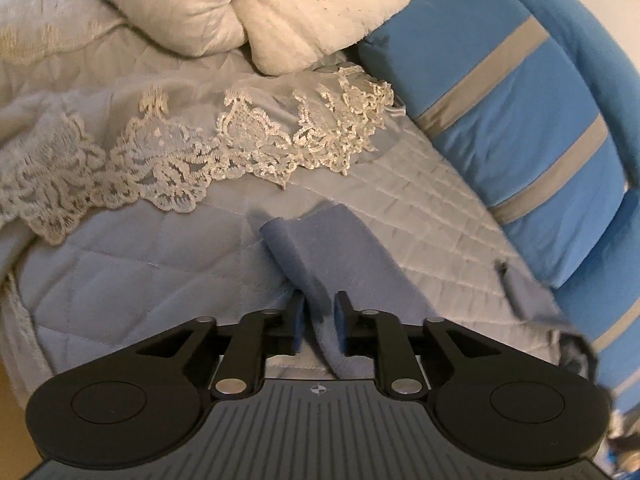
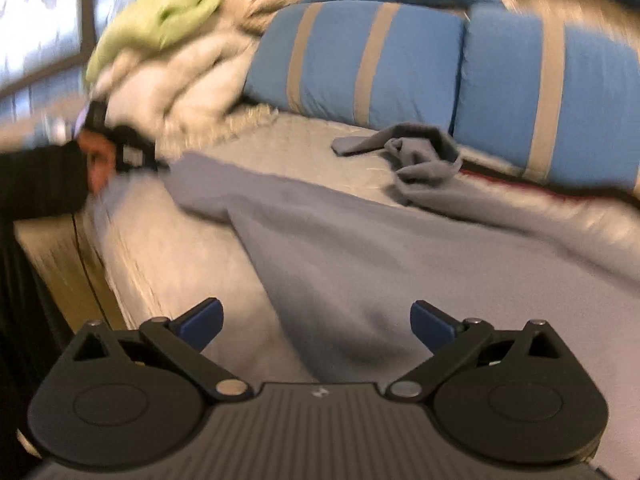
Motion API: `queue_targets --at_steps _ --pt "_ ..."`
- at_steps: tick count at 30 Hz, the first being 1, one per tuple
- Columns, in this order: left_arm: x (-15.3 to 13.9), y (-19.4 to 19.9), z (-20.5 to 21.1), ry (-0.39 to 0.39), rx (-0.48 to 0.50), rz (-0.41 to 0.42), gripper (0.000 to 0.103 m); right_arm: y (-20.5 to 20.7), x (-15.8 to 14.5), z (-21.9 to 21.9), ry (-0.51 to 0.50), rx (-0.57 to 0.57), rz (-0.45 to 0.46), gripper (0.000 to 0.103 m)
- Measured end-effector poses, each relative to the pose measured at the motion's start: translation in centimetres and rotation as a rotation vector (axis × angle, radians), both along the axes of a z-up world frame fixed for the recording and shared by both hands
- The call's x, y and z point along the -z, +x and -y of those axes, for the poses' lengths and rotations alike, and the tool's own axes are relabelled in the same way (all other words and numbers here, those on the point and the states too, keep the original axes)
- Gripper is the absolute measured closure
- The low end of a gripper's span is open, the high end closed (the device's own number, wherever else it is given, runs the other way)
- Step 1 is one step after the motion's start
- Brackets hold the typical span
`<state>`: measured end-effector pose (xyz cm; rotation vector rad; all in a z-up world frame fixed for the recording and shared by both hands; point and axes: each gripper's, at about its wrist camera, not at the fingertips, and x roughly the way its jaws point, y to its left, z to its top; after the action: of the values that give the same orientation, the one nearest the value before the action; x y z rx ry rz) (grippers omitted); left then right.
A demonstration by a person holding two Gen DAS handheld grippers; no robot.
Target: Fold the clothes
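Both grippers work over a bed covered in a pale quilted bedspread (image 1: 132, 280). Seen from its own camera, the left gripper (image 1: 318, 322) has its jaws parted a little, with a fold of the grey-blue fleece garment (image 1: 340, 256) running up between the two pads; a gap shows on each side of the cloth, so the pads do not press on it. From there the cloth runs toward 12 o'clock and ends in a rolled edge, while more of it trails off toward 4 o'clock.

In the right wrist view the right gripper (image 2: 316, 326) stands wide open with nothing between its fingers, hovering above the garment's broad body (image 2: 360, 264). That cloth lies flat across the bedspread, filling the middle and the 4 o'clock part of the view. One sleeve stretches toward 10 o'clock, where a hand (image 2: 98, 160) in a dark sleeve holds the left gripper at its end; blur hides the contact there. The other sleeve lies bunched at 1 o'clock, just in front of the pillows.

Blue pillows with grey stripes (image 2: 400, 64) line the far edge at 12 to 2 o'clock. A cream comforter (image 1: 248, 4) is heaped at 12 o'clock in the left view, with a lace-trimmed cover (image 1: 224, 140) below it. A light green cloth (image 2: 180, 4) tops the heap at 11 o'clock in the right view.
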<state>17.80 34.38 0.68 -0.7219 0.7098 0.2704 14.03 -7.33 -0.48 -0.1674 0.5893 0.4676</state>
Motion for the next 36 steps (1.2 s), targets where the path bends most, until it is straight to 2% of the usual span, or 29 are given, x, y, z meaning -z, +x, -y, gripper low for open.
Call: queue_targets --at_steps 4,8,9,11,13,18,23,25,29,33,36 --pt "0.8 -0.4 -1.2 -0.127 -0.035 0.047 0.075 -3.3 -0.8 0.1 -0.286 0.008 0.093 0.000" --pt "1.7 -1.0 -2.2 -0.241 -0.080 0.078 0.077 -5.1 -1.9 3.7 -0.414 0.060 0.121 0.000" --pt "2.0 -1.1 -2.5 -0.278 -0.094 0.076 0.087 -5.6 -2.2 4.8 -0.442 0.074 0.126 0.000" --pt "2.8 -1.4 -3.3 -0.352 -0.131 0.047 0.100 -6.6 -3.1 7.6 -0.494 0.100 0.137 0.000" --pt "3.5 -1.7 -3.9 -0.419 -0.154 0.057 0.100 -7.6 -3.7 10.0 -0.563 0.111 0.156 0.000" --pt "3.8 -1.7 -3.8 -0.420 -0.163 0.069 0.100 -9.6 -3.9 15.7 -0.767 0.106 0.158 0.000" --pt "3.2 -1.3 -3.3 -0.375 -0.167 0.050 0.100 -10.8 0.7 19.3 -1.047 0.002 0.088 0.001" --pt "3.1 -1.4 -3.2 -0.368 -0.172 0.046 0.100 -11.2 2.7 19.9 -1.091 -0.033 0.064 0.001" --pt "3.2 -1.4 -3.3 -0.370 -0.183 0.049 0.100 -12.2 6.8 20.0 -1.224 -0.085 0.112 0.002" --pt "3.3 -1.4 -3.2 -0.373 -0.188 0.055 0.100 -12.2 9.2 20.2 -1.304 -0.042 0.198 0.008" --pt "3.5 -1.4 -3.3 -0.387 -0.191 0.059 0.100 -12.5 10.1 20.0 -1.322 -0.035 0.232 0.013"
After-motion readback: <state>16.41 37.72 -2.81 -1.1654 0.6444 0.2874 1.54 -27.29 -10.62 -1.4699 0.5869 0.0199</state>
